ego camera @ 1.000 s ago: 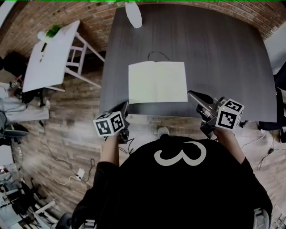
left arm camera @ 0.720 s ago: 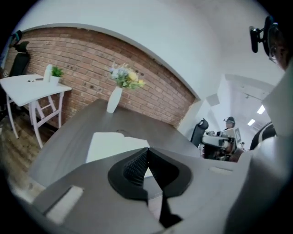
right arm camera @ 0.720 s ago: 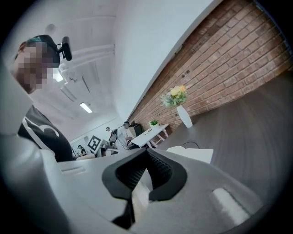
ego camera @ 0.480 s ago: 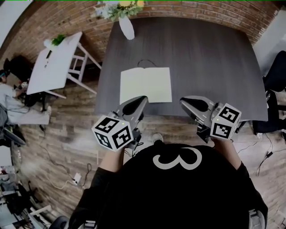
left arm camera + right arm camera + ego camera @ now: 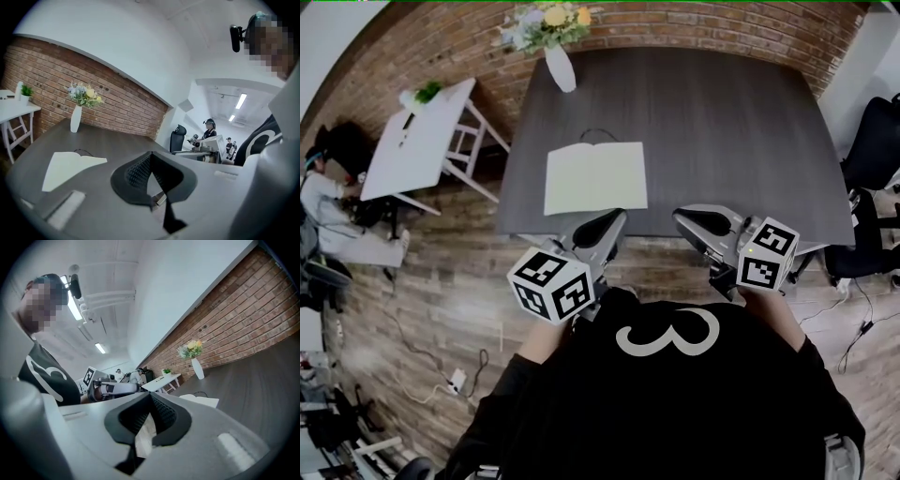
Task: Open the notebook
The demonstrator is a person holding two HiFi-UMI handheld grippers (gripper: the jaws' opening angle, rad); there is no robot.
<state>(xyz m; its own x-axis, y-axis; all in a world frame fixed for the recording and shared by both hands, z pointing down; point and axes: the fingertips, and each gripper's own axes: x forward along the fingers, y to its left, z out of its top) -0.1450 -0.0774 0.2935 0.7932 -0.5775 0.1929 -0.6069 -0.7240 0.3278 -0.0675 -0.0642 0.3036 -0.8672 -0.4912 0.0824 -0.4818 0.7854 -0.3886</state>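
Note:
The notebook [image 5: 595, 176] lies open and flat on the dark table [image 5: 731, 122], its pale pages up, near the front edge. The left gripper view shows the notebook [image 5: 70, 166] ahead on the left, and the right gripper view shows the notebook [image 5: 201, 401] past the jaws. My left gripper [image 5: 615, 219] is held above the table's front edge, just short of the notebook, shut with nothing in it. My right gripper [image 5: 683, 217] hovers beside it to the right, also shut and empty. Each gripper's own view, left gripper [image 5: 151, 154] and right gripper [image 5: 150, 395], shows the jaws meeting at the tips.
A white vase of flowers [image 5: 560, 66] stands at the table's far left corner. A thin black cable [image 5: 598, 131] lies behind the notebook. A white side table [image 5: 417, 136] stands to the left and a dark chair [image 5: 872, 150] to the right. Seated people are at the far left.
Both grippers have risen and drawn closer together in front of the person's chest, the left one much more. The notebook lies open as before.

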